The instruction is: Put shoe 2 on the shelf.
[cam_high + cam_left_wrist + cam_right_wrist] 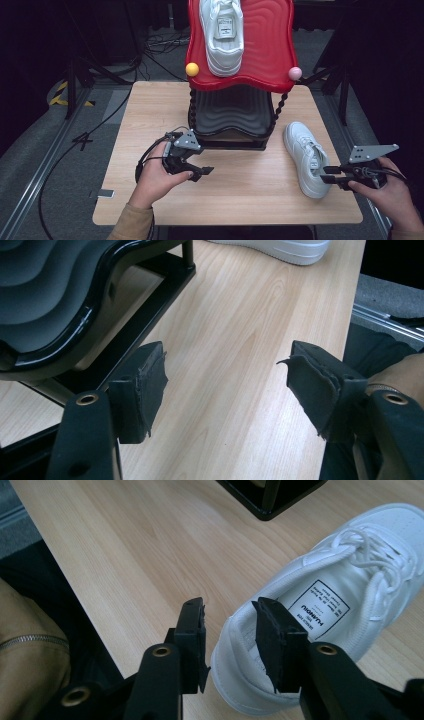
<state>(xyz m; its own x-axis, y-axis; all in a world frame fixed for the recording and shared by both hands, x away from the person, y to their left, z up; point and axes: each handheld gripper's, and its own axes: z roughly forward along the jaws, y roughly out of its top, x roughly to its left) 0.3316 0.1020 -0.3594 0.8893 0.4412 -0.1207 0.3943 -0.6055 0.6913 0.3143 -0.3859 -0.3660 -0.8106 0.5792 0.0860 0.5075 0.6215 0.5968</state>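
- Straddling the heel collar of the white sneaker (320,630) on the table (240,195), the right gripper (230,615) stood half-open, pads seemingly clear, probably after releasing it.
- Left gripper (225,375) idled wide, empty, beside the shoe rack (235,122).

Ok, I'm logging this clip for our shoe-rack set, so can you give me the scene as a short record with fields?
surface: wooden table
rack: two-tier stand, red top shelf, black lower shelf
shoe on rack: white sneaker on the red shelf
shoe on table: white sneaker, right of the rack
right gripper: fingers open, straddling the heel collar of the table sneaker, not pressing it
left gripper: open, nothing between its fingers, over bare table in front of the rack
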